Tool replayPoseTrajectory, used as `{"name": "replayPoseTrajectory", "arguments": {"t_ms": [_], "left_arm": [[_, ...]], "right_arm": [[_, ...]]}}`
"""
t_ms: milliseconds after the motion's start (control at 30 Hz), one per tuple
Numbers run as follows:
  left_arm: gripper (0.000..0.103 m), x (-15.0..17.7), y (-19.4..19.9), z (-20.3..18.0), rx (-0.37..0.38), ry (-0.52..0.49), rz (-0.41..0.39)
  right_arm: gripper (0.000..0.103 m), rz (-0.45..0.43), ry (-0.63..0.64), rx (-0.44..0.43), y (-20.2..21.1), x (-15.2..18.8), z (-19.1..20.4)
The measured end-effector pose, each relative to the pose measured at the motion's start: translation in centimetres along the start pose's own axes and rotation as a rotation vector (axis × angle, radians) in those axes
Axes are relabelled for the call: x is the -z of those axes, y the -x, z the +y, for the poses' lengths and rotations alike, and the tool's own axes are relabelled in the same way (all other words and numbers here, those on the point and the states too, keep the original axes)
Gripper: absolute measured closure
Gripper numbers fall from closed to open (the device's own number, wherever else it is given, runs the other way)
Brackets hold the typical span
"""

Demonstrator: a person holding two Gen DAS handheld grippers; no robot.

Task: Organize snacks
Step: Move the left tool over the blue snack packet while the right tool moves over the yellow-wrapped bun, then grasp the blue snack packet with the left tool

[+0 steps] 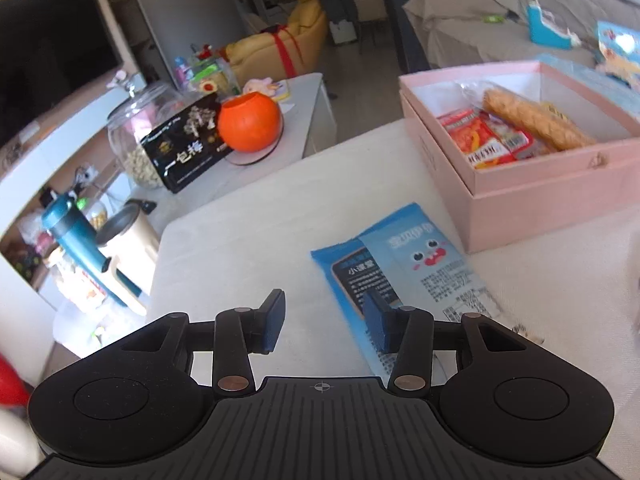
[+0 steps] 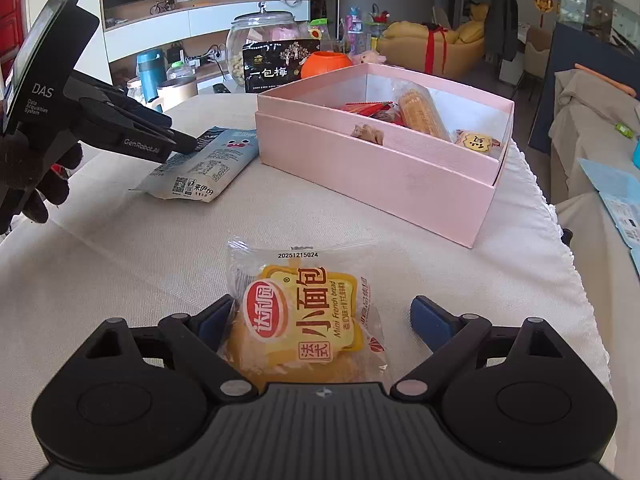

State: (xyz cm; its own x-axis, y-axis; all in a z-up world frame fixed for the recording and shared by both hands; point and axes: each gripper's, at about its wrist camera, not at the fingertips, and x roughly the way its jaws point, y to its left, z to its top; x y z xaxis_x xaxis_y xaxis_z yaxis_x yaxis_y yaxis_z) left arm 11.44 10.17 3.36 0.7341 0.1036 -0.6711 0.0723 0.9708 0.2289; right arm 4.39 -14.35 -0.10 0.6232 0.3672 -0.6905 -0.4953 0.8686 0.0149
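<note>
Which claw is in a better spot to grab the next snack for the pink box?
Probably the right claw: it stands open with the mini French bread packet between its fingers. The left claw sits at the blue snack packet's edge, one finger over it, not straddling it.

The bread packet (image 2: 306,316) reads "Mini French bread" and "20251215G24"; the left tool (image 2: 188,145) reads "DAS", "GenRobot.AI".

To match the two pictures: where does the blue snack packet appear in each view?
Left wrist view: blue snack packet at lower centre-right, just ahead of the claw, below the pink box.
Right wrist view: upper left, left of the box.
Shared landmark: the pink box.
</note>
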Motion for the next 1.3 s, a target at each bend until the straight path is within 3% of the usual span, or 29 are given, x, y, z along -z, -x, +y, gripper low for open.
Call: {"name": "replayPoseTrajectory", "arguments": {"t_ms": [67, 133, 300, 400, 467, 500, 600, 700, 767, 867, 1000, 1167, 1267, 1300], "left_arm": [[0.056, -0.5, 0.8, 1.1, 0.070, 0.106, -0.037], [0.056, -1.1, 1.4, 0.3, 0.150, 0.133, -0.068], [0.054, -1.4, 0.4, -6.2, 0.172, -0.085, -0.063], [0.052, -0.2, -0.9, -7.8, 0.101, -0.218, -0.020], [0.051, 0.5, -0.8, -7.1, 0.060, -0.238, -0.038], [0.051, 0.8, -0.9, -6.2, 0.066, -0.219, -0.030], [0.052, 1.4, -0.6, -4.4, 0.175, -0.171, -0.039], [0.038, 1.4, -0.5, -3.4, 0.266, -0.119, -0.031], [0.038, 0.8, -0.4, -2.2, 0.301, -0.023, -0.033], [0.042, 0.0, -0.2, -0.9, 0.198, 0.060, -0.077], [0.041, -0.9, -2.5, -0.3, 0.182, 0.118, 0.020], [0.038, -1.9, -4.2, -1.3, 0.083, 0.009, 0.013], [0.037, -2.1, -4.8, -0.5, 0.095, 0.047, 0.038], [0.031, -2.1, -5.0, -0.4, 0.124, 0.046, 0.049]], "right_arm": [[0.010, -0.001, -0.001, 0.000, 0.0, 0.1, 0.0], [0.010, 0.000, -0.001, 0.000, 0.0, 0.1, 0.0], [0.009, 0.000, -0.002, 0.002, 0.1, 0.1, 0.1], [0.009, -0.001, -0.005, 0.004, 0.1, 0.1, 0.0], [0.009, -0.002, -0.007, 0.003, 0.1, 0.1, 0.0], [0.009, -0.002, -0.007, 0.003, 0.1, 0.1, 0.0], [0.009, -0.002, -0.007, 0.003, 0.0, 0.1, 0.0], [0.009, -0.002, -0.008, 0.003, 0.0, 0.1, 0.0], [0.009, -0.002, -0.007, 0.003, 0.0, 0.1, 0.0], [0.009, -0.002, -0.007, 0.003, 0.0, 0.1, 0.0], [0.009, -0.001, -0.007, 0.002, 0.0, 0.1, 0.0], [0.008, -0.002, -0.008, 0.003, 0.0, 0.1, 0.0], [0.008, -0.002, -0.008, 0.003, 0.0, 0.1, 0.0], [0.008, -0.002, -0.008, 0.003, 0.0, 0.1, 0.0]]}}
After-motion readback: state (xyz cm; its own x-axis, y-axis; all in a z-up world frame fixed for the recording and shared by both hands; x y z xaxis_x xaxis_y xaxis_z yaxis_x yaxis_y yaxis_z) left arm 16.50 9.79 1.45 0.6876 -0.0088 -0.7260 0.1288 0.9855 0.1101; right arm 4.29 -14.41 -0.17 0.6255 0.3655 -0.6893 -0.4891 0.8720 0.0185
